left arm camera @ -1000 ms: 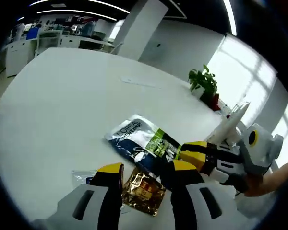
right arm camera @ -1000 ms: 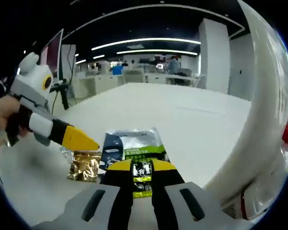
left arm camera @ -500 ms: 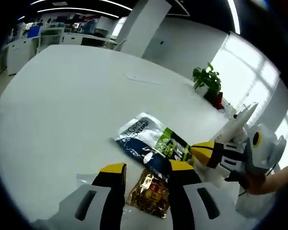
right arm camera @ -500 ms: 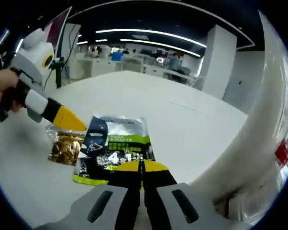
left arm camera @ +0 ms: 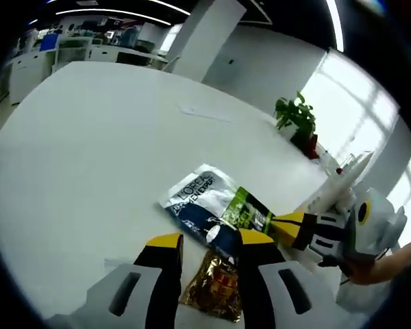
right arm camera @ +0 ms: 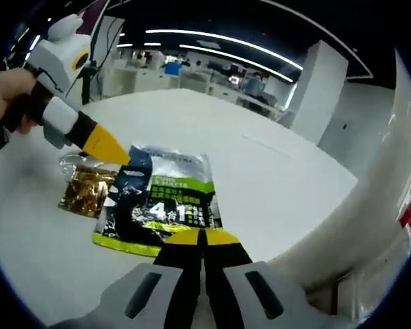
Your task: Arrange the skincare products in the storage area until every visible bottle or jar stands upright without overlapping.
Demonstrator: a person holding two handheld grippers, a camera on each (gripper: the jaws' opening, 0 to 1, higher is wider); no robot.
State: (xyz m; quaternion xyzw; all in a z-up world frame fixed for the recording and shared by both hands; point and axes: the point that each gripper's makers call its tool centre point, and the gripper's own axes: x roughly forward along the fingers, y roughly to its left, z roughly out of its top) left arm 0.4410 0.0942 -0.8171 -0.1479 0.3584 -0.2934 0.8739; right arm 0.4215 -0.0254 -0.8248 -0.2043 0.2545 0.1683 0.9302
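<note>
A big white table (left arm camera: 75,157) in an open office, a plant (left arm camera: 293,118) by the bright windows. On the left, the left gripper (left arm camera: 204,241) hangs with jaws apart over the gold sachet (left arm camera: 214,293), having eased in over the last second. Next along lies the green-and-blue pouch (right arm camera: 157,202), flat, its edge overlapping the sachet. The right gripper (right arm camera: 200,236) has its jaws pressed together on the pouch's near edge, where a second ago a gap showed between them. That looks like a pinch taken, so pulling the pouch off the sachet seems the likely step. No bottle or jar stands upright yet.
</note>
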